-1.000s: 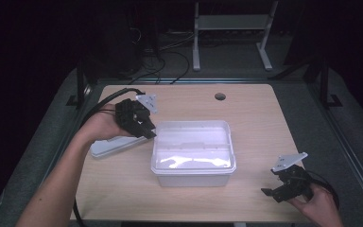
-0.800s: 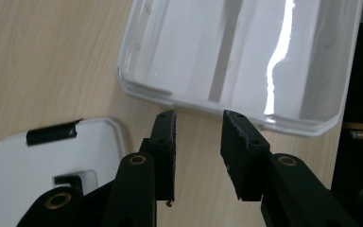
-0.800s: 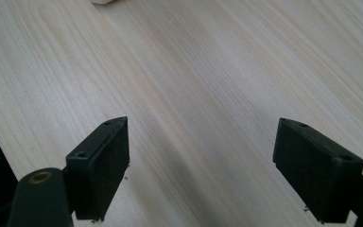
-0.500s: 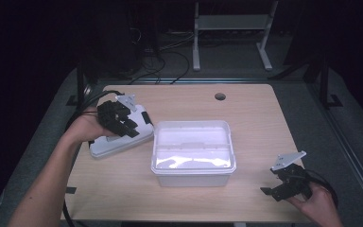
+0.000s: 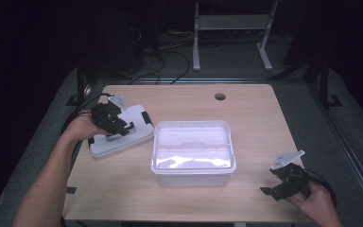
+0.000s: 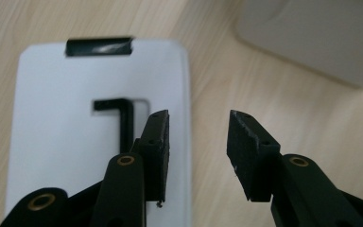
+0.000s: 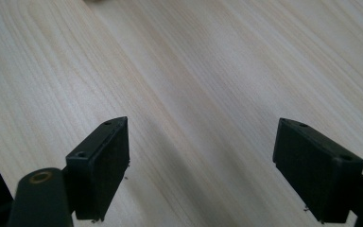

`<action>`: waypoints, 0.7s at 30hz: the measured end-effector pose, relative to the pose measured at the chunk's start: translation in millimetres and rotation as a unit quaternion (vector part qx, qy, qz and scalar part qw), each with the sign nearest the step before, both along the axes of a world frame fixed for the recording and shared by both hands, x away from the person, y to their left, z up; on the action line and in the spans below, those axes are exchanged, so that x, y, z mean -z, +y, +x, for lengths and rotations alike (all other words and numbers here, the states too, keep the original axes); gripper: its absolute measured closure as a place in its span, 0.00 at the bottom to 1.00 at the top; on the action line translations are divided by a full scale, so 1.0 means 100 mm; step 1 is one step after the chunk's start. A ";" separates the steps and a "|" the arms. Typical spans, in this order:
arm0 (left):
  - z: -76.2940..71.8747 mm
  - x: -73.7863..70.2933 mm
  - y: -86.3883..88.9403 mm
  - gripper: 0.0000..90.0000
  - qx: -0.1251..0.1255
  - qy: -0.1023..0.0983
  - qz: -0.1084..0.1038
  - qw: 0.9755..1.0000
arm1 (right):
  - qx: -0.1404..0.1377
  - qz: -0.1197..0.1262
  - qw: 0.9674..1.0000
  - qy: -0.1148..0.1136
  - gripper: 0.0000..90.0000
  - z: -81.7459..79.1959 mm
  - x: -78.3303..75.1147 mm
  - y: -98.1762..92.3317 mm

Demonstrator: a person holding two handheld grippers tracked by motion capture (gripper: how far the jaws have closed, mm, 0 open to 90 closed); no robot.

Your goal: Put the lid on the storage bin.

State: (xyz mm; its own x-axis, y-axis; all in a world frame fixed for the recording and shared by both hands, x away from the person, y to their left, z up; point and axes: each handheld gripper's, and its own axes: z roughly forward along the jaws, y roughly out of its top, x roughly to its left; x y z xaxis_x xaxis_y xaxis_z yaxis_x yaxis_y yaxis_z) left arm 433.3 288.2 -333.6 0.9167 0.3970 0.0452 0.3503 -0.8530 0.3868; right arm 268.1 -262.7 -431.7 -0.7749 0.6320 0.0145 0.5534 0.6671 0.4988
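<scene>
From above, the lid point(image 5: 120, 137) is laid flat beside the open box point(image 5: 193, 151), freeing its mouth. Over the lid's edge, the left gripper point(image 6: 196, 142) has just been opening, empty. The right gripper point(image 7: 201, 165) is held wide over bare table point(image 7: 179, 71).

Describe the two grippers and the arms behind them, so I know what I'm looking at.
Both the left gripper and the right gripper are black, with two flat ribbed jaws, brass pivot pins and a grey three-cornered plate on top. A black cable trails from each. Both forearms are bare, no sleeves.
</scene>
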 end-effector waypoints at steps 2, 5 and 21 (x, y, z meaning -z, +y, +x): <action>0.06 0.08 0.07 0.66 -0.009 0.006 -0.006 1.000 | -0.001 0.000 1.000 0.000 0.21 0.00 0.00 0.01; 0.13 0.18 0.14 0.66 -0.015 0.011 0.001 1.000 | -0.002 0.000 1.000 0.001 0.21 0.01 0.01 0.04; 0.33 0.60 0.31 0.66 -0.049 0.022 0.012 0.999 | -0.004 -0.002 1.000 0.006 0.21 0.03 0.04 0.06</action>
